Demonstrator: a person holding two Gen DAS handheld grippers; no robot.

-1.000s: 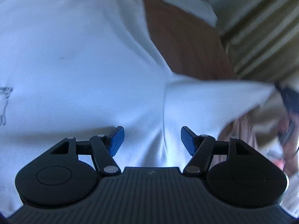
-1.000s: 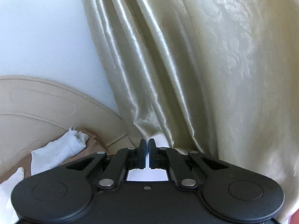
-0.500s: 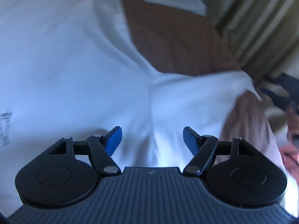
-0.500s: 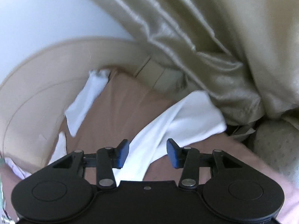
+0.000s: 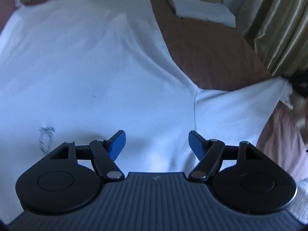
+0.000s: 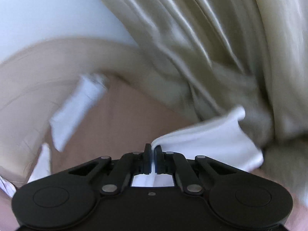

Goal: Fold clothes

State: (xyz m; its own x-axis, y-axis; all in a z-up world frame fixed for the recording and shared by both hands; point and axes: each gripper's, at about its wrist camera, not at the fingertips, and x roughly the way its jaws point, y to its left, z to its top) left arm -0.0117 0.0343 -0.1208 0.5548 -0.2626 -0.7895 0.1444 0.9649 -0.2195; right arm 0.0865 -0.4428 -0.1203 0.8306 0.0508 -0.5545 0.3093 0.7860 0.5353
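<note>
A white T-shirt lies spread on a brown bed cover. Its right sleeve stretches out to the right edge of the left wrist view. My left gripper is open and empty, hovering just above the shirt body near the sleeve seam. My right gripper is shut on the white sleeve, with cloth pinched between the pads and bunched to the right. In the left wrist view the right gripper shows as a dark shape at the sleeve end.
A folded white cloth lies at the far corner of the bed, also seen in the right wrist view. A beige headboard curves behind it. Gold curtains hang at the right, close to the bed edge.
My right gripper was open over the sleeve half a second ago and has now shut on it. The left gripper has pulled back, showing more of the shirt, and stays open.
</note>
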